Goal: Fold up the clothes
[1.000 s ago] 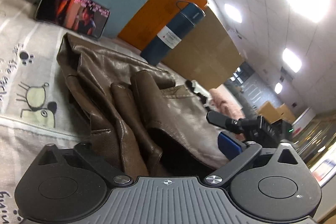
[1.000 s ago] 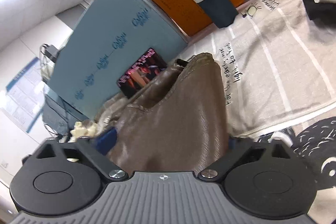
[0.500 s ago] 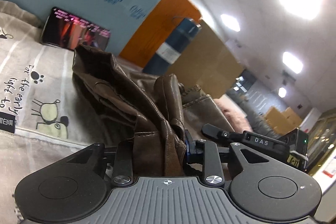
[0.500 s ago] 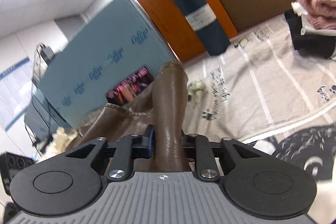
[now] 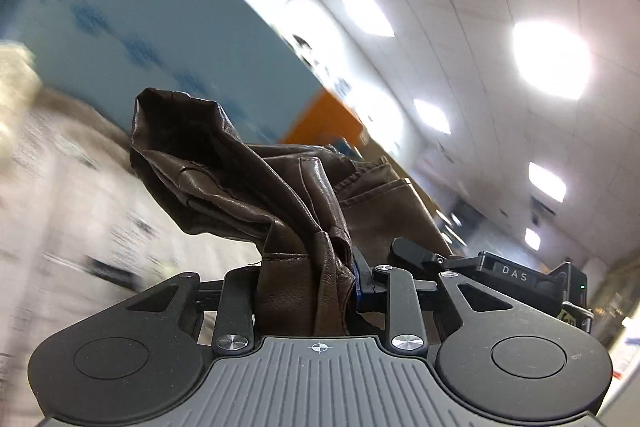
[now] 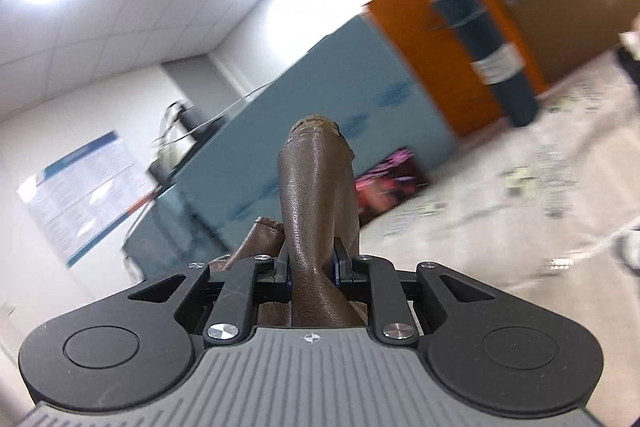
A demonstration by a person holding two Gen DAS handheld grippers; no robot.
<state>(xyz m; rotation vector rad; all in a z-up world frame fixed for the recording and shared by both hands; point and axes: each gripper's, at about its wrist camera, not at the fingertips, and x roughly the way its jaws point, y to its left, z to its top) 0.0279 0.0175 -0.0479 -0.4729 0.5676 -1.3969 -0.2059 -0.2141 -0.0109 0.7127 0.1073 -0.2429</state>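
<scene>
Fingers (image 5: 362, 277) clamped on leather garment (image 5: 248, 195) edge

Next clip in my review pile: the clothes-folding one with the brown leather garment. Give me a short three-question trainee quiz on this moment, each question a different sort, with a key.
1. True or false: the left gripper and the right gripper are each clamped on the brown leather garment.
2. Multiple choice: in the right wrist view, what stands in front of the orange panel? A) a dark blue bottle B) a red kettle C) a glass vase
3. Fill in: the garment's colour is ____.

Key: 1 true; 2 A; 3 brown.
</scene>
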